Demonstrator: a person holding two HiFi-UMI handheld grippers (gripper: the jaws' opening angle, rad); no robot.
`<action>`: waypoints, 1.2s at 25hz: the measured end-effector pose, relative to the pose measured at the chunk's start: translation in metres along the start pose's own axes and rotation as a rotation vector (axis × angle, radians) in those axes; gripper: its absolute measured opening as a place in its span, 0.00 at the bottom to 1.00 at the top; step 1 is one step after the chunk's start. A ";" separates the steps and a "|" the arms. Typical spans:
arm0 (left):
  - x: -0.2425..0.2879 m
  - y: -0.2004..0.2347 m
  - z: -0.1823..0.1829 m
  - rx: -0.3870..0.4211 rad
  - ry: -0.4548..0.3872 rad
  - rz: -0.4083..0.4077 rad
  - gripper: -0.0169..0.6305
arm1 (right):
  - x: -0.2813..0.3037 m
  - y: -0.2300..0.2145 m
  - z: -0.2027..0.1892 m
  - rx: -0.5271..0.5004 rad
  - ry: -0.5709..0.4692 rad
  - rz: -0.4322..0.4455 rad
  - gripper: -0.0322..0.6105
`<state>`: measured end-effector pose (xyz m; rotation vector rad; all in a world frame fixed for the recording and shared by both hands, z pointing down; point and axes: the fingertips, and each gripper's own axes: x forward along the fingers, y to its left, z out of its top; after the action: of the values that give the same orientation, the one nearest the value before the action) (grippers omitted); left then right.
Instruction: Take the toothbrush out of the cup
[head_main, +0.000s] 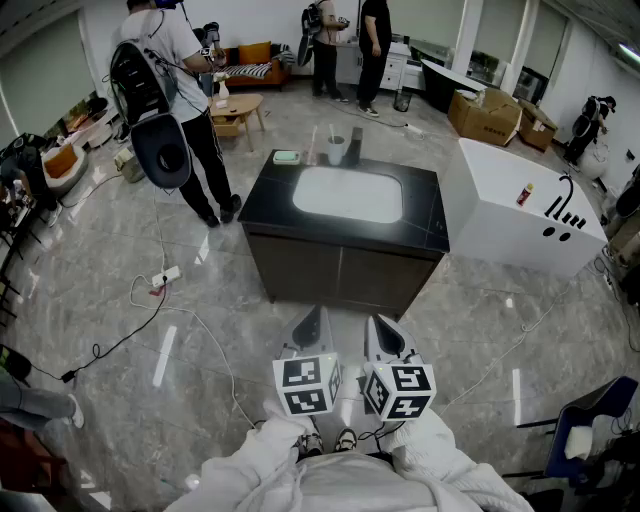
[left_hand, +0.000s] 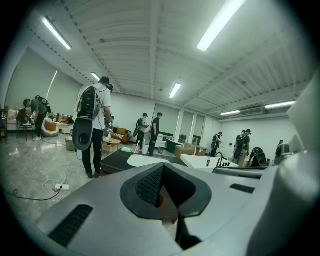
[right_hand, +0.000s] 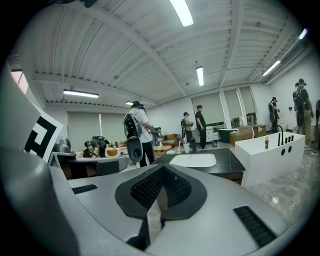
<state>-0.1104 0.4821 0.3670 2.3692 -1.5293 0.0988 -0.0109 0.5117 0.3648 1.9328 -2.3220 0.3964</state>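
Status: not started, as far as I can judge. The cup (head_main: 337, 149) stands on the counter (head_main: 420, 215), untouched, and neither gripper is near it.

- Cup location: well ahead of both grippers, roughly on the line between them. It's on the counter's far edge, beyond the sink (head_main: 347, 193).
- Toothbrush: too small to confirm. There's a thin upright stick (head_main: 313, 143) just left of the cup, and I can't tell whether it stands in the cup or beside it. I'm assuming the toothbrush is in or at the cup.
- Left gripper (head_main: 311, 322): jaws together, pads meeting, nothing between them. It's held low and close to the body, pointing toward the counter and touching nothing.
- Right gripper (head_main: 384, 333): same, closed and empty. It sits just beside the left one, with the marker cubes side by side.
- A stretch of floor (head_main: 200, 330) and the counter's near side lie between the grippers and the cup.

Left to do (my read):
1. Walk up to the counter.
2. Reach across the sink.
3. Open one gripper and close it on the toothbrush handle.
4. Lift it straight up clear of the rim.

The other gripper may need to steady the cup, which looks light enough to tip or ride up with the brush.
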 end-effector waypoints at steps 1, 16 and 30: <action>0.001 0.001 0.001 -0.003 0.001 0.002 0.03 | 0.001 0.000 0.001 -0.001 0.000 0.000 0.09; 0.021 0.028 0.013 0.017 -0.014 -0.036 0.03 | 0.035 0.017 0.004 0.036 -0.011 0.007 0.09; 0.034 0.066 0.005 0.014 0.031 -0.052 0.03 | 0.062 0.035 -0.006 0.026 0.042 -0.053 0.09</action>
<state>-0.1560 0.4257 0.3852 2.4048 -1.4571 0.1337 -0.0576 0.4598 0.3807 1.9725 -2.2461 0.4607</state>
